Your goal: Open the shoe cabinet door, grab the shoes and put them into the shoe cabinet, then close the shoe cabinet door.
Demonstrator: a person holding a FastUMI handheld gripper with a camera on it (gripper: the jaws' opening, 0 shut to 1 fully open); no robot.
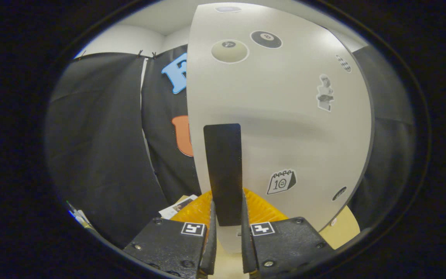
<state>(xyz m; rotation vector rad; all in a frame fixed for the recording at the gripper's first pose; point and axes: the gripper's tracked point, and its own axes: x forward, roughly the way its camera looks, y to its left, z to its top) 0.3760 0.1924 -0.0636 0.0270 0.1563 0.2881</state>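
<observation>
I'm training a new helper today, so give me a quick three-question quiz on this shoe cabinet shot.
1. True or false: the gripper is closed on the black handle.
2. The calendar sticker sits on: A) the cabinet door, B) the black cloth, C) the floor.
3. Fill in: the handle stands ____ on the door.

Key: 1 true. 2 A. 3 upright.

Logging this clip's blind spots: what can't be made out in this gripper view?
- Cabinet inside: hidden behind the pale sticker-covered cabinet door.
- Shoes' location: can't tell.
- Orange ribbed object: mostly covered by the door, the black flat door handle and the gripper clamping it.
- Small stickers: too small to read.
</observation>
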